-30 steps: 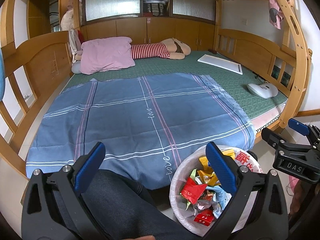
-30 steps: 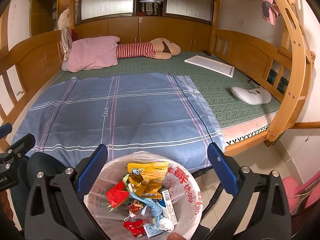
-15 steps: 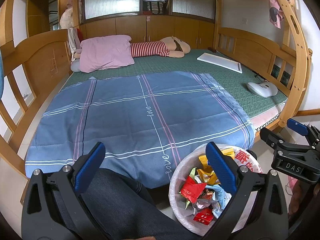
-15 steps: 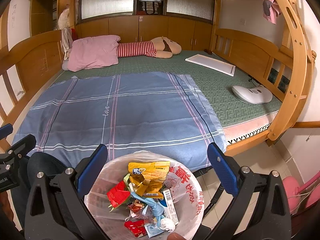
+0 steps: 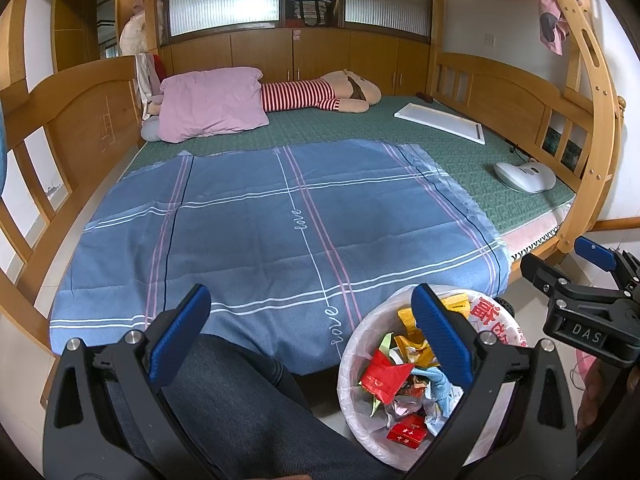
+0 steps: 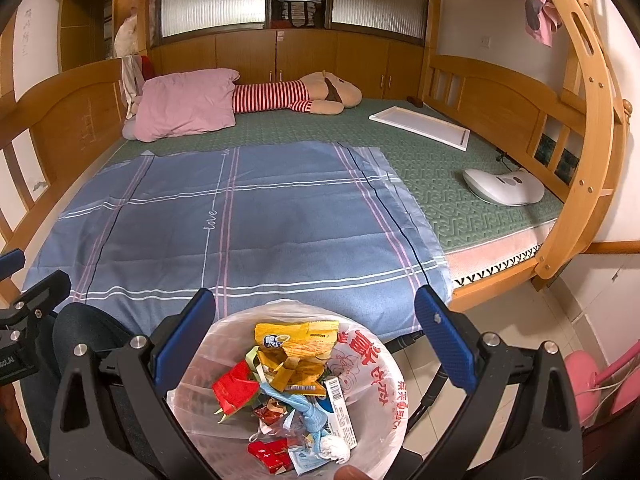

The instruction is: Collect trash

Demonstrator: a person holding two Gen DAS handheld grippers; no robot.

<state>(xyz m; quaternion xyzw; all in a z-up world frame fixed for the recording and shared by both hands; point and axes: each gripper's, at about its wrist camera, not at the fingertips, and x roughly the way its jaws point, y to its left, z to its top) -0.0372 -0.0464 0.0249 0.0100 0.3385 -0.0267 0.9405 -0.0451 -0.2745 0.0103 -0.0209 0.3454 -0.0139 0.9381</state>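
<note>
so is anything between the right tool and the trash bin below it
Nothing visible is. The right tool is open and empty above the trash bin, whose mouth is uncovered, with wrappers piled inside. The left tool is off to the side over the person's leg, not over the bin.

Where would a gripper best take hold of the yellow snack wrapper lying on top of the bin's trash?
Probably the yellow snack wrapper by its raised, crumpled upper edge, coming straight down from above: it lies topmost in the lined bin, whose walls block a sideways approach. The right gripper is open above it.
</note>
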